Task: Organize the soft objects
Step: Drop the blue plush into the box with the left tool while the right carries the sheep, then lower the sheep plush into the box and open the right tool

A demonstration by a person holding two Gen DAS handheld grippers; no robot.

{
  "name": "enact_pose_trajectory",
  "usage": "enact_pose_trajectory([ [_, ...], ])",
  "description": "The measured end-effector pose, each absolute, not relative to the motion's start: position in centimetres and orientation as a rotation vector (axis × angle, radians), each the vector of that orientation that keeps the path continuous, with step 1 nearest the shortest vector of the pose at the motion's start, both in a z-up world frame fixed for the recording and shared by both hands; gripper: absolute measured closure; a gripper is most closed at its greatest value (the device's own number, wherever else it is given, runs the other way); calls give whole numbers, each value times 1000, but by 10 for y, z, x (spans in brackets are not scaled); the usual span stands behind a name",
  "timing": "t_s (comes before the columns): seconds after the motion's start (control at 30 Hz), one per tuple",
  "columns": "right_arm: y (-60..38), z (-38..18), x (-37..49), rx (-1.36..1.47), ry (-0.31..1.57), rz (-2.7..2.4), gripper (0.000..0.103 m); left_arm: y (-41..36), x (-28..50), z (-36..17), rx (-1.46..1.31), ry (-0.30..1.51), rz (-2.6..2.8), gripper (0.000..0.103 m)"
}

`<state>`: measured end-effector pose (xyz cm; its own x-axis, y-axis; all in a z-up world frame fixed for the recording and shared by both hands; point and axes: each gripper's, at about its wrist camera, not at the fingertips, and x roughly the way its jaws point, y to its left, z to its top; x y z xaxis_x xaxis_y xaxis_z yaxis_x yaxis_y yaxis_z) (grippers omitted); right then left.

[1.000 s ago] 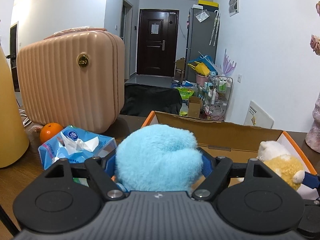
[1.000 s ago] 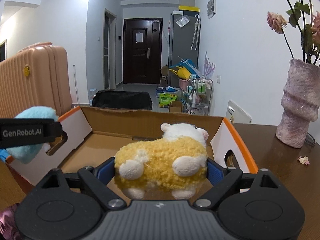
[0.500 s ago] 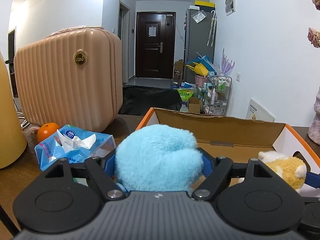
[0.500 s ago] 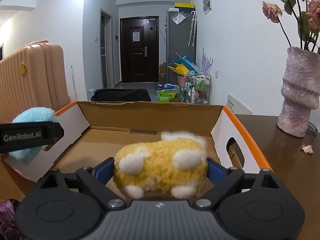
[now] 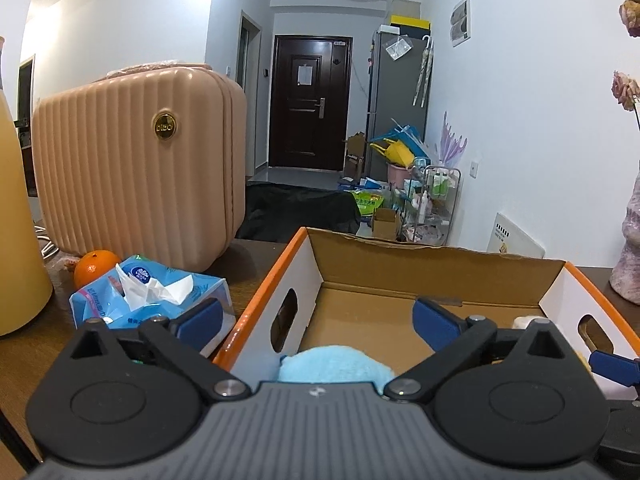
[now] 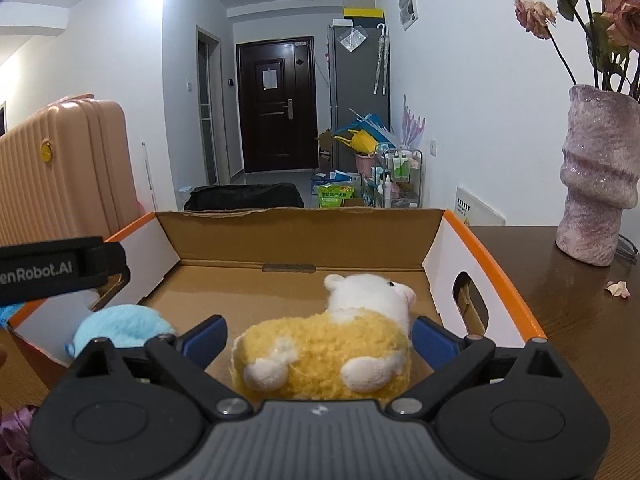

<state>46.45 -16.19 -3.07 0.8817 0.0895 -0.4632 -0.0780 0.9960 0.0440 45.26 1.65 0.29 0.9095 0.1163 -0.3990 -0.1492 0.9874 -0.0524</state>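
Note:
An open cardboard box with orange rims [image 5: 262, 292] [image 6: 496, 264] stands on the wooden table. A fluffy blue plush [image 5: 334, 366] [image 6: 122, 326] lies on the box floor at its near left. My left gripper [image 5: 316, 320] is open above it, jaws wide, one finger outside the box's left wall. A yellow and white sheep plush [image 6: 328, 356] lies on the box floor. My right gripper [image 6: 320, 338] is open around it, blue pads [image 6: 434, 340] apart from its sides.
A pink ribbed suitcase [image 5: 140, 168] stands at the back left. A blue tissue pack [image 5: 148, 296] and an orange [image 5: 96, 266] lie left of the box. A pink vase [image 6: 598, 176] with dried roses stands at the right. A yellow container [image 5: 18, 240] is at far left.
Both grippers opened. The blue plush dropped from the left gripper into the box. The sheep plush left the right gripper's grip and rests on the box floor.

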Motion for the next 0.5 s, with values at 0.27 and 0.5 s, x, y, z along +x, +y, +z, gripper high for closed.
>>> enact_pose_trajectory([
  [0.27, -164, -30, 464, 26, 473, 87, 4, 21, 454, 3, -108, 418, 139, 0],
  [0.5, -166, -28, 461, 33, 459, 78, 4, 24, 447, 7, -126, 398, 158, 0],
])
